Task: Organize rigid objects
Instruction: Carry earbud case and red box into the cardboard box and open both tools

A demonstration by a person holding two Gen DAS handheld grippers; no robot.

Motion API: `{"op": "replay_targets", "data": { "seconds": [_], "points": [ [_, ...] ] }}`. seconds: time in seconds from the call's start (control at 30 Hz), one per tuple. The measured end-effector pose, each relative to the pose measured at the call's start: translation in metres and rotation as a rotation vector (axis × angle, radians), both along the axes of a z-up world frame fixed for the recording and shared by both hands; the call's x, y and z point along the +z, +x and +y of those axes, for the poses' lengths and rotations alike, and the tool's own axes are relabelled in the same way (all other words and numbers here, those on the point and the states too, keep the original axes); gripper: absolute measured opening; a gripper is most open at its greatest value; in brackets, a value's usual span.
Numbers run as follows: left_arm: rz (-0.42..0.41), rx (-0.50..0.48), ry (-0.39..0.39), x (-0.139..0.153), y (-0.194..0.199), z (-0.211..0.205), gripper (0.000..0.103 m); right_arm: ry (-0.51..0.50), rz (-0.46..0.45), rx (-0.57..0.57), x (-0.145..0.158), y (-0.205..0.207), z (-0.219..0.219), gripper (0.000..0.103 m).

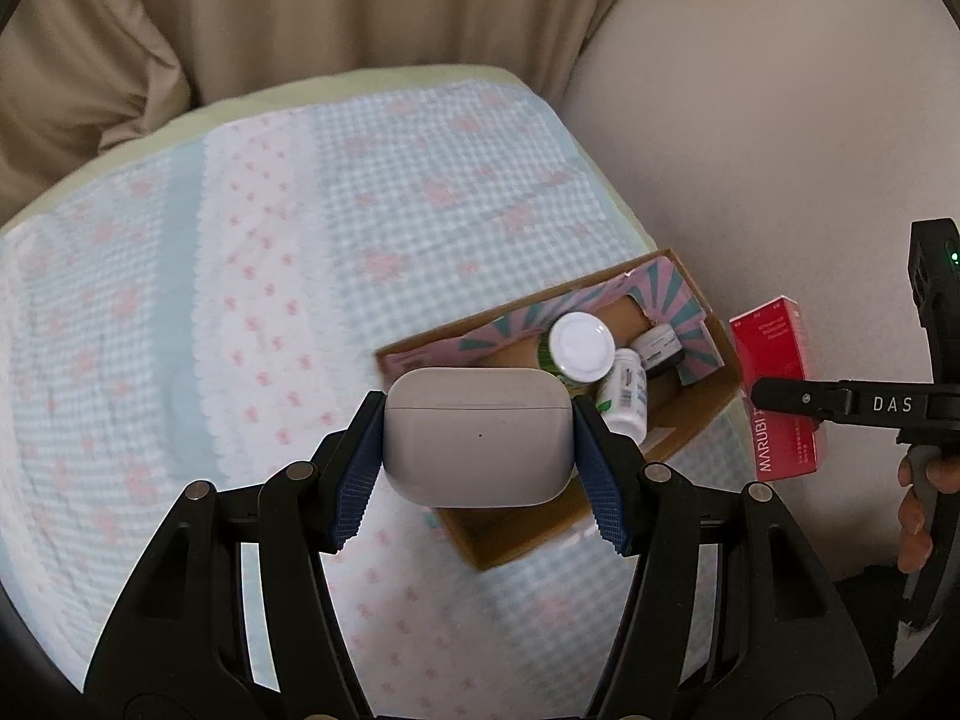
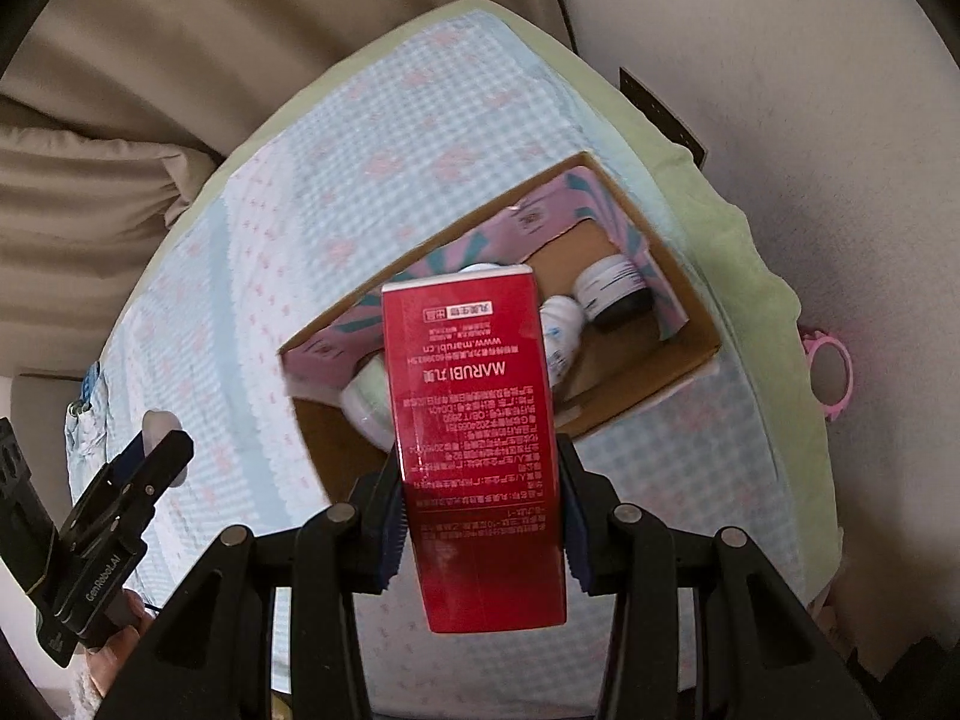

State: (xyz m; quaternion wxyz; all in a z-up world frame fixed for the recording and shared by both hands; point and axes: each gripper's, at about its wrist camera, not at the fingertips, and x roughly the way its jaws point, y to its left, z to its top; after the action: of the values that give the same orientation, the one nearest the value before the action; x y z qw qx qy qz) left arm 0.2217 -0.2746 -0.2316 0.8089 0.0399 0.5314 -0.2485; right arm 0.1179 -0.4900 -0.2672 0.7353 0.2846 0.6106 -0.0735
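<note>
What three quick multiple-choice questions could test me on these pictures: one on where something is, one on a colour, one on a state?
1. Where is the white-lidded bottle? A in the cardboard box B on the blanket C in a gripper
2. What colour is the carton in the right gripper? A blue B red C green
3. How is the left gripper? A open, empty B shut on the white earbud case C out of view

A: it stands inside the box. B: red faces. B: pads press its sides.
</note>
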Motion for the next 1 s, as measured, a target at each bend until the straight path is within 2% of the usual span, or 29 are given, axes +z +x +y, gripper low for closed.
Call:
{"op": "replay_targets", "data": {
  "seconds": [0.23, 0.47, 0.7, 0.8, 0.83, 0.87, 0.9, 0.93, 1.0],
  "points": [
    [0.042, -0.028, 0.039, -0.032, 0.026, -0.051, 0.057, 0.033, 0.045, 0.017, -0.040, 0.024, -0.031, 0.039],
    [0.087, -0.083, 0.081, -0.073, 0.049, -0.101, 0.057, 0.059, 0.078, 0.034, -0.078, 0.044, -0.042, 0.039],
    [0.118, -0.128, 0.139, -0.103, 0.059, -0.124, 0.057, 0.097, 0.101, 0.020, -0.102, 0.055, -0.046, 0.040],
    [0.137, -0.118, 0.155, -0.111, 0.062, -0.124, 0.057, 0.101, 0.117, 0.024, -0.108, 0.059, -0.047, 0.041],
    [0.156, -0.113, 0.163, -0.114, 0.063, -0.124, 0.058, 0.097, 0.123, 0.028, -0.109, 0.060, -0.047, 0.044],
    [0.172, -0.110, 0.167, -0.116, 0.064, -0.124, 0.071, 0.092, 0.118, 0.030, -0.109, 0.061, -0.047, 0.047],
    [0.181, -0.107, 0.173, -0.117, 0.064, -0.124, 0.086, 0.086, 0.095, 0.031, -0.106, 0.061, -0.046, 0.057],
    [0.177, -0.102, 0.187, -0.116, 0.063, -0.122, 0.102, 0.080, 0.067, 0.028, -0.102, 0.061, -0.048, 0.080],
    [0.157, -0.104, 0.175, -0.112, 0.058, -0.116, 0.103, 0.039, 0.047, 0.028, -0.093, 0.061, -0.049, 0.103]
  ]
}}
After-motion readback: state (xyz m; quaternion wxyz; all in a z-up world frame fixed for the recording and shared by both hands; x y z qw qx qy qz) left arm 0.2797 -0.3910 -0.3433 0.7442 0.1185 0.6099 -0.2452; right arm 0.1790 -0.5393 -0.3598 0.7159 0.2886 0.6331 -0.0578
